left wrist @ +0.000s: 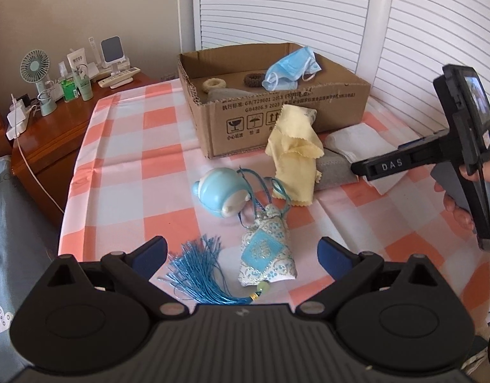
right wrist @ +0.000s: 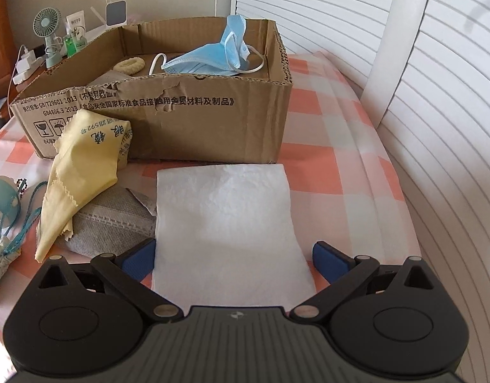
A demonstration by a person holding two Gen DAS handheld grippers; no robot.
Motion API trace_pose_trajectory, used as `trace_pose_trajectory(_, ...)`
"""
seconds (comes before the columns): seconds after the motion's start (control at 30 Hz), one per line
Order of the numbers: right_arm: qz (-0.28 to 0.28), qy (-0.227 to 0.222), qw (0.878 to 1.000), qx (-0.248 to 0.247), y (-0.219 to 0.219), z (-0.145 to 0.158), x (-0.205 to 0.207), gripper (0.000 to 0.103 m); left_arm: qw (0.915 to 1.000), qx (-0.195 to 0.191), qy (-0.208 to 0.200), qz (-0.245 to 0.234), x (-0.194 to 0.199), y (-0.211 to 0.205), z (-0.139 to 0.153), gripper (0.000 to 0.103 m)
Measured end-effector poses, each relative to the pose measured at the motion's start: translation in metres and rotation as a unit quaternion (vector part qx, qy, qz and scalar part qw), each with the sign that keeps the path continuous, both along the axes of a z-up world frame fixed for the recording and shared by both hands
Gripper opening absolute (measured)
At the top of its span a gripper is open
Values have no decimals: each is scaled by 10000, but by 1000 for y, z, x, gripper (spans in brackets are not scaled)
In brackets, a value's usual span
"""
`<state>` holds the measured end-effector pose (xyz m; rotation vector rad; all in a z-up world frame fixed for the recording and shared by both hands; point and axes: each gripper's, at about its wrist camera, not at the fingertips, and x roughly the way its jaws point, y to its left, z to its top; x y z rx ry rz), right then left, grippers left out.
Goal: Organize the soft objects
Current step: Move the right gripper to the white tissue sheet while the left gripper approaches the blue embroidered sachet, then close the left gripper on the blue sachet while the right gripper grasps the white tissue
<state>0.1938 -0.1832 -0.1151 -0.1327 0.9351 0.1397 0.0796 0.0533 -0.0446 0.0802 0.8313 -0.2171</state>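
Right wrist view: blue mask (right wrist: pixel 210 60) and two hair ties sit boxed at twelve o'clock; my wide-open, empty right claw (right wrist: pixel 233 260) straddles the white tissue (right wrist: pixel 225 223), while yellow cloth (right wrist: pixel 82 172), grey mask (right wrist: pixel 117 223) and sachet (left wrist: pixel 267 252) remain outside, my left claw (left wrist: pixel 241 255) likewise open and empty.

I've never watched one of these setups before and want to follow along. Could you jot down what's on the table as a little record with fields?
Surface: checked tablecloth
Container: cardboard box, open top
Already in box: blue face mask, cream hair tie, brown hair tie
Outside box: yellow cloth, grey mask, white tissue, embroidered sachet, blue toy
Left gripper: open, around the sachet
Right gripper: open, either side of the tissue
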Motion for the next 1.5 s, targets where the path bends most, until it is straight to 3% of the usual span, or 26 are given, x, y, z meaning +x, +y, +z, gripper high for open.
trace_pose_trajectory(0.23,92,-101,9999,38,-2,-1,-3,103,9989,-106,144,-430,-2,-2,-15,100)
trace_pose_trajectory(0.37,115,-245,9996,47,-2,-3,-8,103,9982,-419,182,-385,8,2,-20,95)
trace_pose_trajectory(0.5,191,-277,9994,59,-3,-3,-9,103,9935,-1005,399,-352,24,9,-27,76)
trace_pose_trajectory(0.63,240,-253,9994,58,-4,-3,-8,103,9915,-1109,605,-305,34,7,-36,66)
trace_pose_trajectory(0.73,292,-283,9992,59,-5,-3,-9,103,9909,-1154,617,-314,36,4,-36,51)
trace_pose_trajectory(0.9,536,-263,9982,40,-6,-2,-5,103,9913,-1096,622,-392,34,-5,-36,51)
trace_pose_trajectory(1.17,1416,-107,9899,35,-11,0,16,103,9919,-1069,580,-379,34,-7,-36,51)
trace_pose_trajectory(1.5,1600,-161,9870,21,-2,0,30,103,9922,-1035,585,-376,34,-8,-36,51)
